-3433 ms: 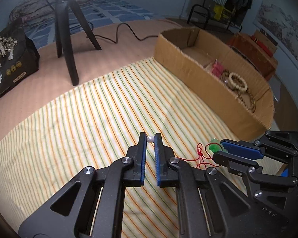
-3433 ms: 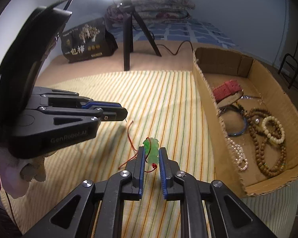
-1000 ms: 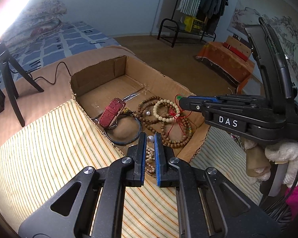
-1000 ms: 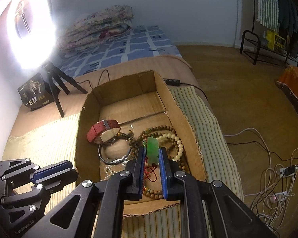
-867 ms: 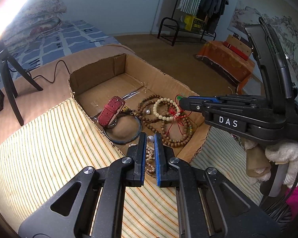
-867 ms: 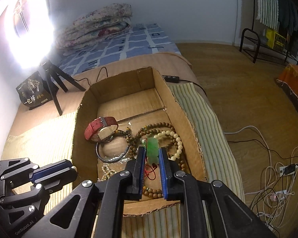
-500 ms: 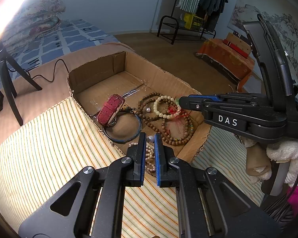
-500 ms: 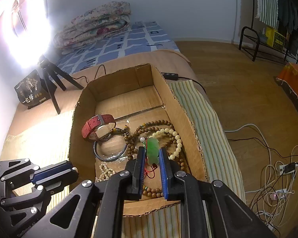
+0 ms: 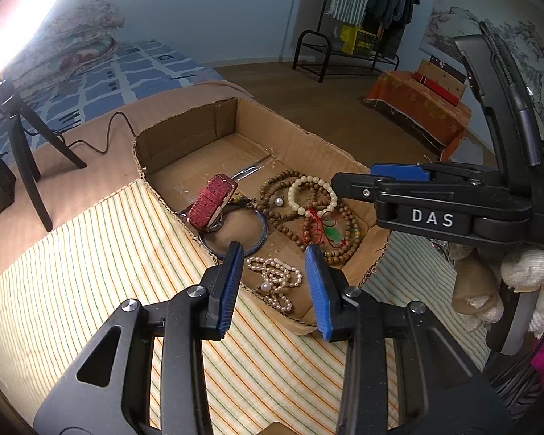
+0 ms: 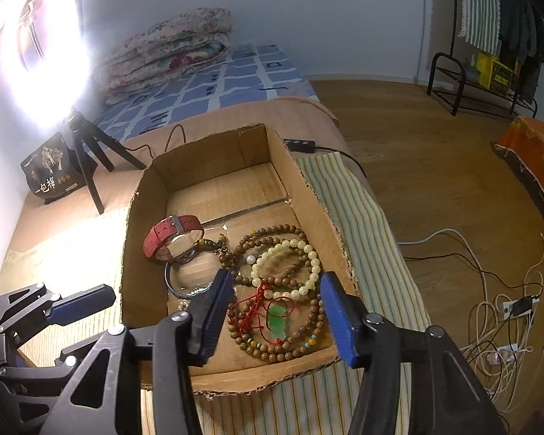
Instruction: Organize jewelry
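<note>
The cardboard box [image 9: 185, 127] sits on the striped cloth [image 9: 90, 272]. My left gripper [image 9: 273, 255] hovers over its near corner with its jaws opening and nothing between the pads. Below it lies a pearl strand [image 9: 277, 275] with one larger pearl [image 9: 266, 285] on it. My right gripper [image 10: 275, 278] hangs over the box [image 10: 137, 253], jaws opening and free of anything. The green pendant [image 10: 277, 320] on its red cord rests under it on the brown bead necklace [image 10: 272, 353]. In the left wrist view the pendant [image 9: 333, 233] lies below the right gripper [image 9: 348, 183].
Also in the box are a red watch [image 9: 212, 206], a dark bangle [image 9: 263, 232], a cream bead bracelet [image 9: 310, 195] and a single pearl [image 9: 278, 201]. A black tripod [image 9: 21, 137], a ring light [image 10: 36, 36] and a black bag [image 10: 52, 174] stand behind. Cables [image 10: 489, 308] trail over the floor.
Both grippers went from shut to open over the box. The green pendant dropped out of the right one onto the brown beads, and the small pearl left the left one.
</note>
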`<move>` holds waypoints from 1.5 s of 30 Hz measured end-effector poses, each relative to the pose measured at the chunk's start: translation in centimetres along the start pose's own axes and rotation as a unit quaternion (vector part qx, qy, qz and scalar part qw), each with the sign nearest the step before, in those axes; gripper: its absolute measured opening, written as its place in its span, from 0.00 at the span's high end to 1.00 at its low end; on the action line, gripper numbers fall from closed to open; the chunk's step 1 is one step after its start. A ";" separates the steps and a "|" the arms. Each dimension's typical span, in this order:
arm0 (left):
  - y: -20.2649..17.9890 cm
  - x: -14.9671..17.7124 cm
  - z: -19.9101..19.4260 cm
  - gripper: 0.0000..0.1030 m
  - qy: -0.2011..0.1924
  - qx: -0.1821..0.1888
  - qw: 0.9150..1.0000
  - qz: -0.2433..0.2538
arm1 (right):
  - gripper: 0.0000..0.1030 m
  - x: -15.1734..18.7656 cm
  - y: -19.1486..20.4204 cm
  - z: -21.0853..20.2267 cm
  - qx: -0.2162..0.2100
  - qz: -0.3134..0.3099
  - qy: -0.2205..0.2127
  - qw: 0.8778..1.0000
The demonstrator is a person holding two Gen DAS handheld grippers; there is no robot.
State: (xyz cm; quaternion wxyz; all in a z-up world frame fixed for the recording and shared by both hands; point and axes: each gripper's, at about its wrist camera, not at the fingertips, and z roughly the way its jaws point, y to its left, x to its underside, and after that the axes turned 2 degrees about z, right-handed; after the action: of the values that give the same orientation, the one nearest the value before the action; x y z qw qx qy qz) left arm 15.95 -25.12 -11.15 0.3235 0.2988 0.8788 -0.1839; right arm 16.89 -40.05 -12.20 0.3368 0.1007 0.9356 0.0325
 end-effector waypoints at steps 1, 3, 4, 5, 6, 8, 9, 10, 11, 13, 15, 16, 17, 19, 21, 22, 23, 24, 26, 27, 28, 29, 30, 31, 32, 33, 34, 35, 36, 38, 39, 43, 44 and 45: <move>0.1 0.0 -0.1 0.65 0.000 0.000 1.000 -0.002 | 0.43 0.0 0.0 -0.1 0.000 0.000 -0.001 1.000; 0.0 0.1 -0.4 0.62 -0.002 -0.002 1.000 -0.001 | 0.39 0.1 0.1 -0.5 0.000 -0.001 -0.005 1.000; 0.0 0.1 -0.6 0.60 -0.003 -0.003 1.000 -0.001 | 0.38 0.1 0.2 -0.7 0.000 -0.001 -0.006 1.000; 0.0 0.2 -0.8 0.60 -0.004 -0.004 1.000 -0.001 | 0.37 0.1 0.2 -0.8 0.000 -0.002 -0.007 1.000; 0.0 0.2 -0.9 0.60 -0.004 -0.005 1.000 -0.001 | 0.36 0.2 0.3 -1.0 0.001 -0.003 -0.008 1.000; 0.0 0.3 -1.4 0.60 -0.006 -0.007 1.000 -0.003 | 0.34 0.2 0.4 -1.5 0.003 -0.006 -0.011 1.000; 0.0 0.3 -1.6 0.60 -0.007 -0.008 1.000 -0.004 | 0.33 0.3 0.5 -1.7 0.004 -0.007 -0.013 1.000; 0.0 0.3 -1.8 0.60 -0.008 -0.009 1.000 -0.005 | 0.32 0.4 0.6 -2.0 0.004 -0.009 -0.016 1.000; 0.0 0.4 -2.0 0.60 -0.009 -0.011 1.000 -0.005 | 0.32 0.4 0.7 -2.3 0.005 -0.010 -0.018 1.000; 0.0 0.5 -2.7 0.60 -0.012 -0.014 1.000 -0.005 | 0.32 0.5 0.8 -2.8 0.006 -0.013 -0.022 1.000; -0.1 0.6 -3.4 0.60 -0.016 -0.018 1.000 -0.005 | 0.31 0.6 1.0 -3.4 0.007 -0.016 -0.026 0.999; -0.2 0.7 -3.7 0.60 -0.018 -0.020 1.000 -0.005 | 0.31 0.7 1.1 -3.8 0.008 -0.019 -0.030 0.999; -0.1 0.8 -4.2 0.60 -0.021 -0.020 1.000 -0.005 | 0.31 0.8 1.2 -4.1 0.008 -0.020 -0.032 0.999; -0.2 0.9 -4.9 0.60 -0.025 -0.021 0.999 -0.005 | 0.30 0.8 1.4 -4.7 0.009 -0.022 -0.037 0.999; -0.3 1.1 -5.9 0.60 -0.030 -0.025 0.999 -0.005 | 0.29 1.0 1.7 -5.4 0.010 -0.025 -0.043 0.999; -0.3 1.2 -6.4 0.60 -0.032 -0.026 0.999 -0.006 | 0.29 1.0 1.9 -5.8 0.012 -0.027 -0.046 0.999; -0.3 1.3 -6.8 0.60 -0.034 -0.027 0.999 -0.007 | 0.29 1.1 2.1 -6.3 0.014 -0.030 -0.050 0.998; -0.3 1.4 -7.4 0.60 -0.036 -0.029 0.999 -0.007 | 0.29 1.2 2.2 -6.6 0.013 -0.032 -0.053 0.998; -0.3 1.6 -8.4 0.60 -0.041 -0.031 0.999 -0.011 | 0.29 1.4 2.7 -7.5 0.012 -0.035 -0.060 0.998; -0.2 1.7 -8.9 0.60 -0.043 -0.031 0.999 -0.013 | 0.28 1.5 2.8 -7.8 0.011 -0.037 -0.063 0.997; -0.3 1.8 -9.4 0.60 -0.045 -0.034 0.998 -0.012 | 0.28 1.7 3.1 -8.5 0.011 -0.041 -0.067 0.997; -0.3 1.9 -9.8 0.60 -0.047 -0.038 0.998 -0.011 | 0.28 1.9 3.4 -9.0 0.011 -0.045 -0.071 0.996; -0.4 2.1 -10.4 0.60 -0.050 -0.042 0.998 -0.009 | 0.27 2.1 3.6 -9.4 0.010 -0.049 -0.075 0.996; -0.4 2.2 -11.0 0.58 -0.054 -0.047 0.997 -0.007 | 0.27 2.2 3.9 -9.9 0.011 -0.053 -0.078 0.995; -0.4 2.3 -11.6 0.53 -0.058 -0.052 0.997 -0.006 | 0.26 2.4 4.2 -10.3 0.011 -0.057 -0.082 0.995; -0.4 2.4 -12.0 0.51 -0.063 -0.056 0.996 -0.006 | 0.25 2.7 4.5 -10.8 0.011 -0.061 -0.087 0.994; -0.4 2.5 -12.8 0.49 -0.070 -0.063 0.996 -0.008 | 0.24 2.9 4.7 -11.3 0.011 -0.063 -0.090 0.994; -0.3 2.6 -13.3 0.48 -0.075 -0.066 0.995 -0.008 | 0.23 3.0 4.9 -11.7 0.010 -0.064 -0.093 0.993; -0.3 2.7 -13.9 0.48 -0.080 -0.072 0.994 -0.006 | 0.22 3.2 5.1 -12.2 0.007 -0.064 -0.097 0.993; -0.5 3.0 -15.1 0.46 -0.090 -0.084 0.992 0.001 | 0.20 3.6 5.3 -13.1 0.001 -0.062 -0.103 0.993; -0.6 3.1 -15.6 0.45 -0.096 -0.089 0.991 0.004 | 0.16 3.8 5.4 -13.6 -0.001 -0.061 -0.107 0.992; -1.3 3.9 -17.7 0.28 -0.122 -0.101 0.987 0.012 | 0.09 4.6 6.0 -15.1 -0.002 -0.064 -0.123 0.990; -1.4 4.1 -18.2 0.26 -0.126 -0.103 0.987 0.014 | 0.09 4.8 6.1 -15.3 -0.002 -0.064 -0.125 0.990; -1.4 4.3 -18.5 0.24 -0.128 -0.103 0.986 0.015 | 0.07 4.9 6.2 -15.5 -0.002 -0.064 -0.126 0.990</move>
State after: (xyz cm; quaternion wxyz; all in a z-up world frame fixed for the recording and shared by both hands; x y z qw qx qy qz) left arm 3.87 -14.87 -0.51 0.4649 0.2515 0.8398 -0.1241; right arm 4.34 -32.81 -2.52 0.4538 0.0431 0.8900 -0.0002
